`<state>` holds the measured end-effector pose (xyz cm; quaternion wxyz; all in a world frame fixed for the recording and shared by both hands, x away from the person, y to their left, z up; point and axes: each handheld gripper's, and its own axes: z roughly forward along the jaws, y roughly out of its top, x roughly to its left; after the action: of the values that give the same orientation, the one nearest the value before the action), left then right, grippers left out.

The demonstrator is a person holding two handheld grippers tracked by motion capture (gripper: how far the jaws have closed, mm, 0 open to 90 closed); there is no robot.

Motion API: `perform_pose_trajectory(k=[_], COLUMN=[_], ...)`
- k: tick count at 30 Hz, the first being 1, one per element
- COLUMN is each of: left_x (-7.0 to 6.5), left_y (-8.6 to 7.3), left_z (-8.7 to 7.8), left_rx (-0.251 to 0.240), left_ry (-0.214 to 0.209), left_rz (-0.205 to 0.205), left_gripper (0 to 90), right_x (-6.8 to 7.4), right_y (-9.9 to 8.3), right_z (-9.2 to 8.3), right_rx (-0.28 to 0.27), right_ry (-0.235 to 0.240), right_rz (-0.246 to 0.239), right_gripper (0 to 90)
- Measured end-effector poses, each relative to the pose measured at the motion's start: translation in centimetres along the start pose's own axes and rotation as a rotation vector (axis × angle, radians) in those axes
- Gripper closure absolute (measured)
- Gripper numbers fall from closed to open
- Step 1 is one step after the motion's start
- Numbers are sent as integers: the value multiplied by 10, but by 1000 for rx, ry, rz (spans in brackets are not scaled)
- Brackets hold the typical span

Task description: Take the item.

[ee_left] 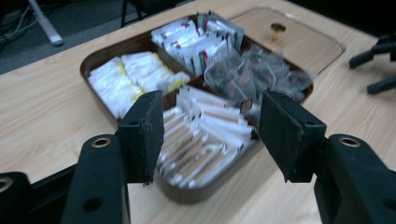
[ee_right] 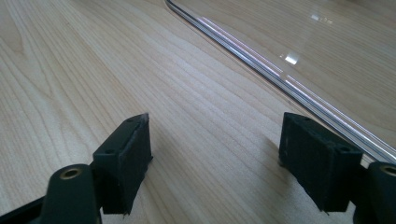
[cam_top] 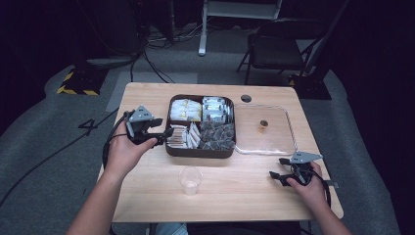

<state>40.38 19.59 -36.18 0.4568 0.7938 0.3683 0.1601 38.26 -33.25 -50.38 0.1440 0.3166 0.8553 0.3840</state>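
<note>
Four compartments divided the brown tray point(cam_top: 200, 152), which sat mid-table: yellow-and-white packets point(cam_top: 185, 109) at its far left, silver-and-white sachets point(cam_top: 216, 108) at its far right, paper-wrapped sticks point(cam_top: 183, 136) at its near left, dark tea bags point(cam_top: 217, 135) at its near right. Packets lay too heaped and blurred for me to count. One clear plastic cup point(cam_top: 190, 180) stood on the wooden table point(cam_top: 147, 186) just in front of the tray, and one clear lid point(cam_top: 265, 129) with a small gold knob point(cam_top: 264, 124) lay flat against the tray's right side.

Two grippers were in hand. The left gripper point(cam_top: 165, 133) hovered at the tray's left edge, jaws parted and clasping nothing, the sticks showing in the gap between them in its own view. The right gripper point(cam_top: 275, 176) rested low near the lid's front right corner, jaws spread wide over bare wood, holding nothing. Only a stretch of the lid's edge showed in the right gripper view.
</note>
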Motion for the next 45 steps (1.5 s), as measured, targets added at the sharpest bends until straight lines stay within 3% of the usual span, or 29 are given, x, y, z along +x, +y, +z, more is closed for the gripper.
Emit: perform_pose_trajectory(k=[2, 6, 9, 14, 22, 25, 28, 30, 35, 38, 41, 45], left_x=[3, 7, 9, 14, 23, 28, 32, 34, 44, 47, 47, 45], left_y=[5, 15, 20, 29, 43, 47, 48, 47, 44, 43, 41, 37], left_z=[7, 21, 29, 41, 66, 78, 91, 99, 116, 125, 135, 147], left_rx=[-6, 5, -17, -53, -65, -74, -38, -39, -14, 30, 58, 95], left_ry=[-13, -4, 4, 20, 40, 29, 45, 58, 40, 30, 10, 28], left_rz=[-1, 35, 45, 40, 32, 5, 19, 27, 45, 70, 67, 60], left_gripper=[417, 387, 408, 410, 410, 410, 411, 411, 431, 444, 449, 432], right_x=[0, 0, 0, 0, 0, 0, 0, 0, 0, 0, 0, 0], right_y=[0, 0, 0, 0, 0, 0, 0, 0, 0, 0, 0, 0], right_z=[0, 0, 0, 0, 0, 0, 0, 0, 0, 0, 0, 0], right_rx=[0, 0, 0, 0, 0, 0, -1, 0, -1, -1, 0, 0], right_ry=[0, 1, 0, 1, 1, 0, 1, 1, 1, 1, 0, 1], right_rz=[0, 0, 1, 0, 2, 2, 0, 0, 1, 0, 1, 0], right_gripper=[255, 255, 255, 255, 255, 255, 255, 255, 255, 255, 255, 255])
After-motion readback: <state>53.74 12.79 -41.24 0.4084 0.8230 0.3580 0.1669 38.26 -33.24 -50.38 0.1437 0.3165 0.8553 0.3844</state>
